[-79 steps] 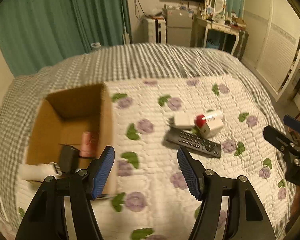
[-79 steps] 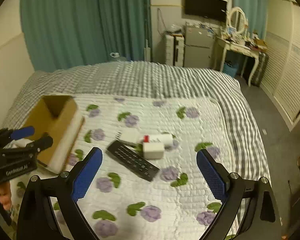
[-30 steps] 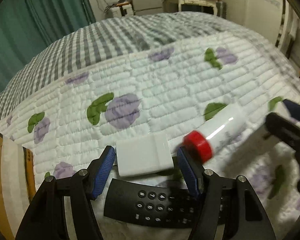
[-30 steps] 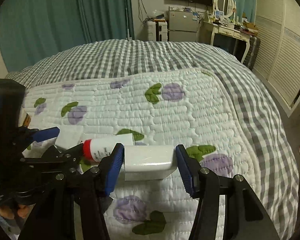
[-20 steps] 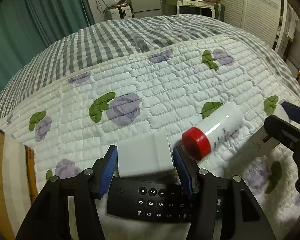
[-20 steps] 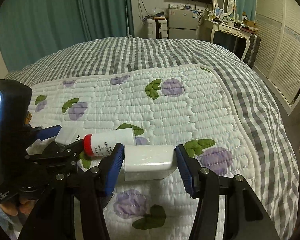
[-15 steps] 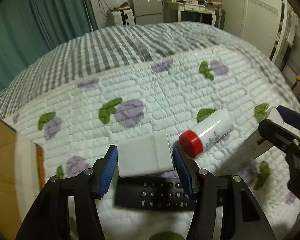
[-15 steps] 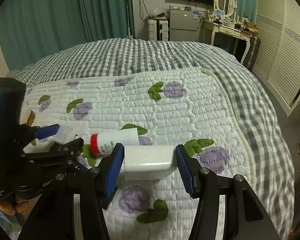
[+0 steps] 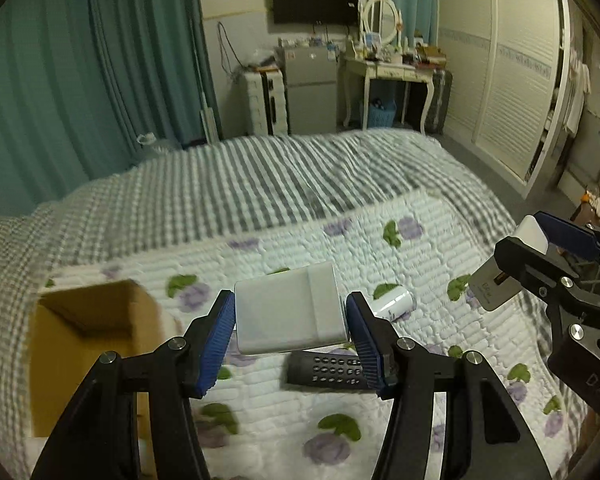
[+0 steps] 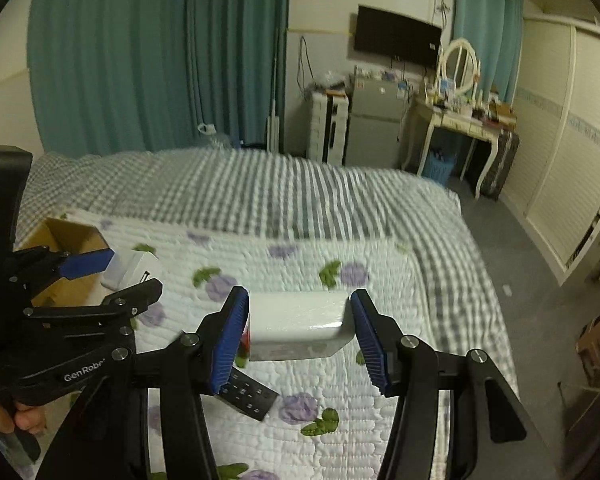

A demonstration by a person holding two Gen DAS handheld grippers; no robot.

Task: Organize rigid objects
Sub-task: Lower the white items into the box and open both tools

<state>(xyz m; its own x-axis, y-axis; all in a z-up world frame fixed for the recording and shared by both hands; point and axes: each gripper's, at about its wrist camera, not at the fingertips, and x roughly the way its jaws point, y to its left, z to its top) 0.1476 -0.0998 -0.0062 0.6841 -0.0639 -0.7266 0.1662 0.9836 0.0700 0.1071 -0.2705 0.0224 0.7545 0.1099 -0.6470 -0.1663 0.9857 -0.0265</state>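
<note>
Cardboard box (image 9: pixel 80 344) sits open-topped at far left of the quilt (image 9: pixel 284 432), down and left of the left gripper (image 9: pixel 290 320). Left gripper's jaws pinch a flat white adapter (image 9: pixel 288 312), held clear above the bed, its long axis running across from pad to pad. Under and just right of it, a black remote (image 9: pixel 328 370) lies on the quilt, long axis left-right; a white bottle (image 9: pixel 392 304) lies just beyond it, tilted. Far right, the right gripper (image 10: pixel 300 326) has its jaws clamped on a white box (image 10: pixel 298 324), also lifted off the bed, long side spanning the jaws. From the right wrist view the cardboard box is well apart to the left, beyond the left gripper (image 10: pixel 112 276). So the left hand is much nearer the box; likely it drops first, moving left and down over the opening, while the right one must cross the whole bed. Background motion-blurred, contents of box unreadable.
</note>
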